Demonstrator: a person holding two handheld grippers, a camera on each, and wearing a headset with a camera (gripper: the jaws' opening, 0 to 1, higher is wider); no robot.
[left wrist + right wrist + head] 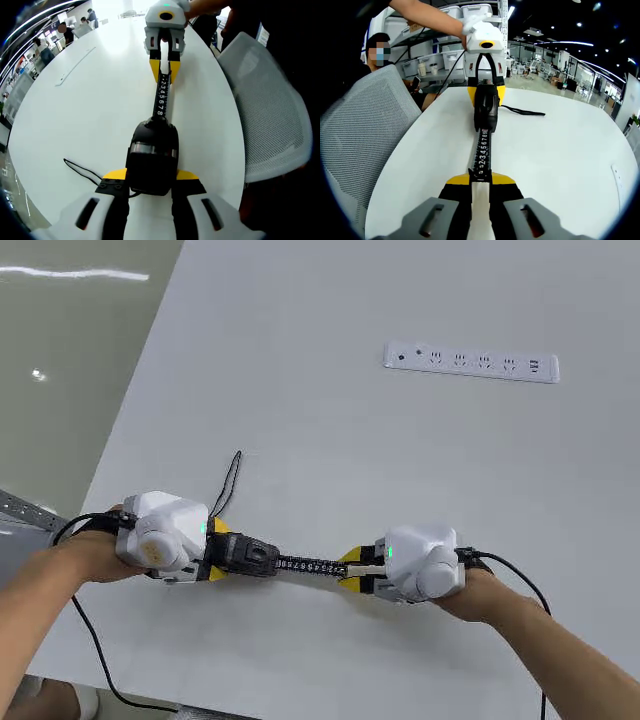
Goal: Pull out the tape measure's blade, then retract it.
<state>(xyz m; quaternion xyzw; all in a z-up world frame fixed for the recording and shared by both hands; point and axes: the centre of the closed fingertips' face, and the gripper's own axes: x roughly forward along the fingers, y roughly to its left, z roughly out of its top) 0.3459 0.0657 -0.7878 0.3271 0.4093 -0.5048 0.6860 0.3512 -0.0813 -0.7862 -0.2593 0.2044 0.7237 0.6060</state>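
Currently mid-pull, by look of it. Left gripper (220,550) clenched around tape measure case (250,555), near front edge of table (350,440). Right gripper (352,569) pinched on end of blade (310,566). Short run of blade bridges gap between them, digits up to about nine readable in both gripper views. Black cord (232,480) trails from case across tabletop. Power strip (470,362) far back, well apart. Judgement: pull-out begun, only short length drawn; retraction wholly left.
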